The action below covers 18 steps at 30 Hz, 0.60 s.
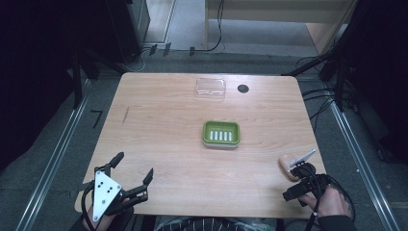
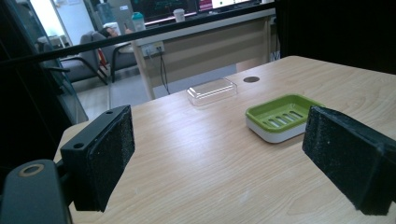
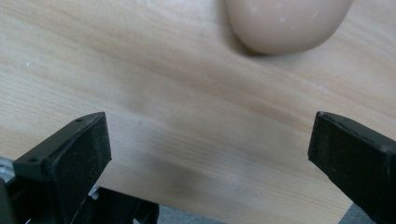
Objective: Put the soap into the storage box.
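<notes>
A green soap dish [image 1: 221, 133] on a white base sits in the middle of the wooden table [image 1: 159, 120]; it also appears ahead of the left gripper [image 2: 280, 116]. A pale pink soap bar [image 1: 287, 163] lies near the front right corner. My right gripper [image 1: 298, 180] hovers just beside it, tilted down at the table. Its jaws stand wide apart [image 3: 210, 140] with bare wood between them, and the soap bar [image 3: 287, 23] lies beyond their tips. My left gripper [image 1: 133, 167] rests at the front left, open and holding nothing [image 2: 224, 140].
A clear plastic lid [image 1: 210, 88] lies at the far edge of the table, with a round black hole [image 1: 243, 88] to its right. The lid [image 2: 212, 91] also shows beyond the dish. The right gripper is close to the table's front right corner.
</notes>
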### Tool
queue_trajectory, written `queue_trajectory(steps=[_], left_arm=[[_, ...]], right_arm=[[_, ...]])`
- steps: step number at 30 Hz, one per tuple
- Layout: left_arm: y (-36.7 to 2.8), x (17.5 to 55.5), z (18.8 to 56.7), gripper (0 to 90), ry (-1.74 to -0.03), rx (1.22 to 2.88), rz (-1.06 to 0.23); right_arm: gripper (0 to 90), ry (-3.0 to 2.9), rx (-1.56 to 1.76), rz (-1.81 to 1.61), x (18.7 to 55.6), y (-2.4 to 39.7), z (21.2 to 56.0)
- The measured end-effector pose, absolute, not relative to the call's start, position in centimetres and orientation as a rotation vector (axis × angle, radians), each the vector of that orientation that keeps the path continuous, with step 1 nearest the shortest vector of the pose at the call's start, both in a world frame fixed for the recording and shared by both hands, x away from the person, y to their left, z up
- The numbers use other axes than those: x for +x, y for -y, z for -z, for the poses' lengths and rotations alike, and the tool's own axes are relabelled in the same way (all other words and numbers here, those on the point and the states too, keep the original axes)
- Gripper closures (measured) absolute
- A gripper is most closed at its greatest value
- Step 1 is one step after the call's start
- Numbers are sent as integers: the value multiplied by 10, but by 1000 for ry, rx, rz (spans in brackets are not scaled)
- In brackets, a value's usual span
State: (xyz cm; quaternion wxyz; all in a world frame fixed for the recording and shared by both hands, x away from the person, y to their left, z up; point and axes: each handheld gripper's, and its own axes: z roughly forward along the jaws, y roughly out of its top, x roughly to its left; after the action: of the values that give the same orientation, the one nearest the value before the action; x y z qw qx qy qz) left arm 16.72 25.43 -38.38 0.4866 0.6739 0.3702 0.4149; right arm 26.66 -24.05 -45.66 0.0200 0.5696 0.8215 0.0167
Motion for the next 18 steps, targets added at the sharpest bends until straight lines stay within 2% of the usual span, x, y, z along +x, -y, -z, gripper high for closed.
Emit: queue_trajectory(steps=[18], left_arm=[[-254,166,384,96,-901,1641,-1012]], right_arm=[[0,-2531,1742,-53,285,240,454]])
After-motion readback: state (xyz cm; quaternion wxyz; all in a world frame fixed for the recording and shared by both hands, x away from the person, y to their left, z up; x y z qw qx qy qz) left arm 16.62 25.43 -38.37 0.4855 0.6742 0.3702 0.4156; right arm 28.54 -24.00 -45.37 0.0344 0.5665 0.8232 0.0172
